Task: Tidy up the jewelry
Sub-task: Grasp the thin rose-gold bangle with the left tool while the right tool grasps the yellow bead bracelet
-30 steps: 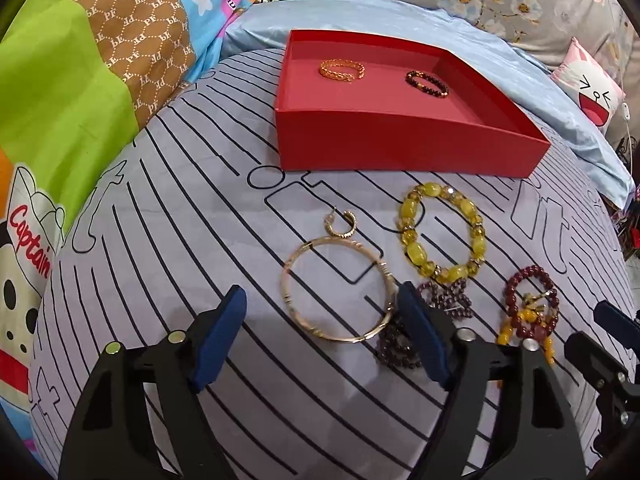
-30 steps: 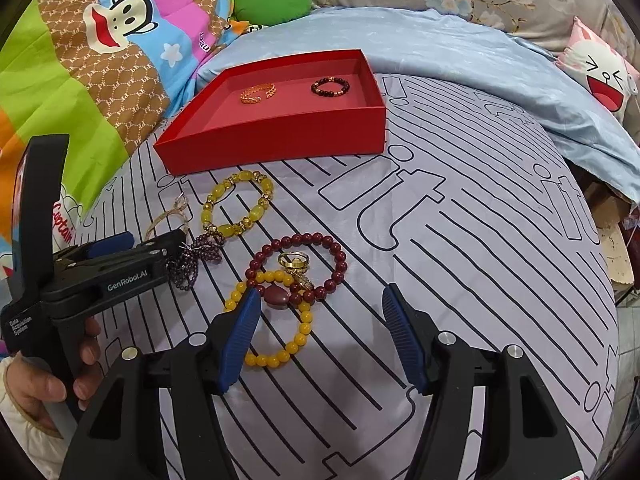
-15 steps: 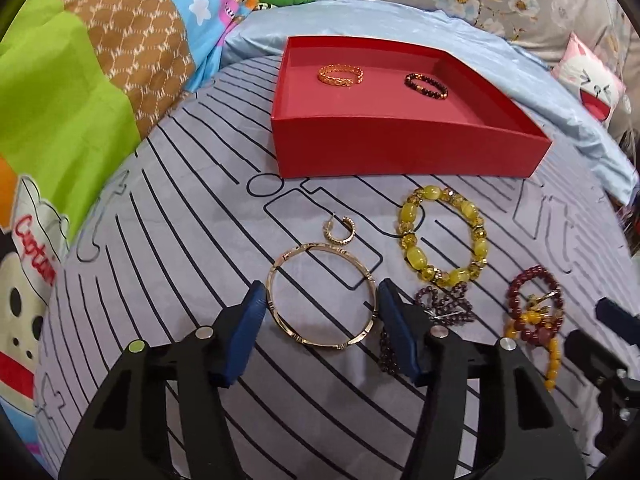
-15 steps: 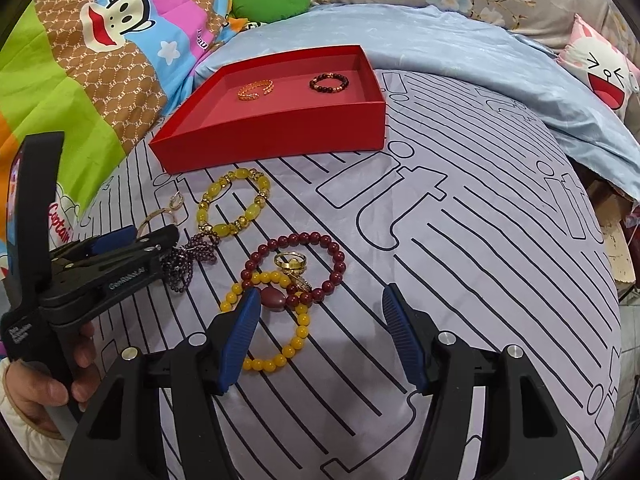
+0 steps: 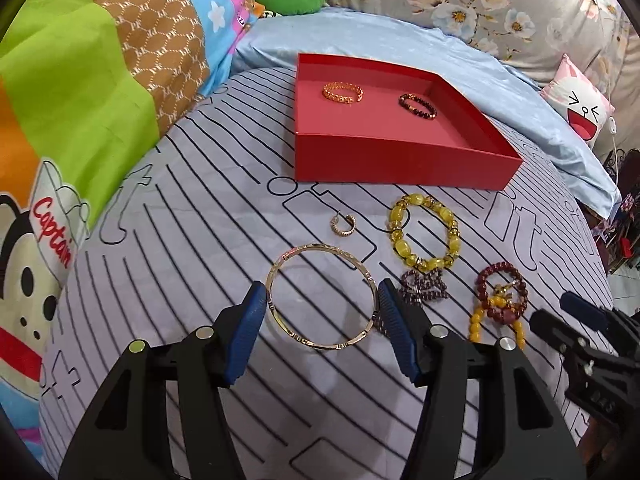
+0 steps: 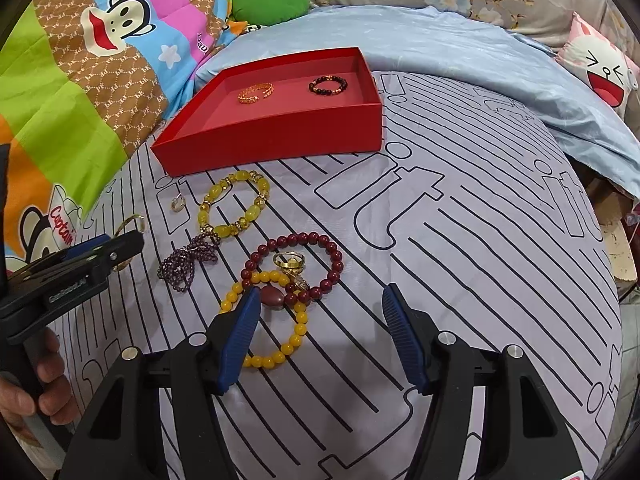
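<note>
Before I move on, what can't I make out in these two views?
- Thin gold bangle: in the right wrist view, the left gripper covers most of it.
- Whether the bangle has left the striped grey bedsheet: neither view settles it.
- Small gold ring on the dark red bead bracelet: too small in the left wrist view.
- Right gripper: cut off by the left wrist view's right edge.
</note>
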`<state>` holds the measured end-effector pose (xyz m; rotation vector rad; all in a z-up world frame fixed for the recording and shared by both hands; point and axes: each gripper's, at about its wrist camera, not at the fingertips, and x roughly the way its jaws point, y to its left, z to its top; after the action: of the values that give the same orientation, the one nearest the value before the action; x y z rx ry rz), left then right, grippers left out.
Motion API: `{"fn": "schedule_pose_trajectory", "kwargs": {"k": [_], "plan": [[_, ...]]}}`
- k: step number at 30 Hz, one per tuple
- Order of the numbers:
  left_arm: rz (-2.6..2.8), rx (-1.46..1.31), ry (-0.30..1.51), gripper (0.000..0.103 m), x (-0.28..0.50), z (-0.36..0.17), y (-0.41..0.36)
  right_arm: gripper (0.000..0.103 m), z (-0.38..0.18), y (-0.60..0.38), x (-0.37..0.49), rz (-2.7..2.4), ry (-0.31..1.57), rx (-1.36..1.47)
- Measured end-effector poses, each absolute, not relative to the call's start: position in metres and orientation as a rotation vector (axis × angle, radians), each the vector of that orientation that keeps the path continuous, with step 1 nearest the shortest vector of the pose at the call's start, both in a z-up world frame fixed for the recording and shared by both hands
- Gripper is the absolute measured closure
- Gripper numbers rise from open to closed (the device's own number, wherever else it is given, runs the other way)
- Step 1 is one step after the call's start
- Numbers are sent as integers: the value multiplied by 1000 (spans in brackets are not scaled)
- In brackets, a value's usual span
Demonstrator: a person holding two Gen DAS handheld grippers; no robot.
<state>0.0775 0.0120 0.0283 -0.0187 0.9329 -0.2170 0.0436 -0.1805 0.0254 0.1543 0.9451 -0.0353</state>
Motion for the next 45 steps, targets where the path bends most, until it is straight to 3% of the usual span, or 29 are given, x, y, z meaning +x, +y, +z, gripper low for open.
{"fn": "schedule_pose_trajectory", "kwargs": {"k": [11, 34, 45], "plan": [[-229, -23, 941, 48, 70, 28, 12, 44, 31, -167, 79, 8, 919, 142], [-221, -38, 962, 48, 89, 20, 15, 94, 1, -132, 146, 48, 967, 46], [-229, -47, 954, 48, 91, 30, 15, 94, 29, -145, 131, 61, 922, 113]]}}
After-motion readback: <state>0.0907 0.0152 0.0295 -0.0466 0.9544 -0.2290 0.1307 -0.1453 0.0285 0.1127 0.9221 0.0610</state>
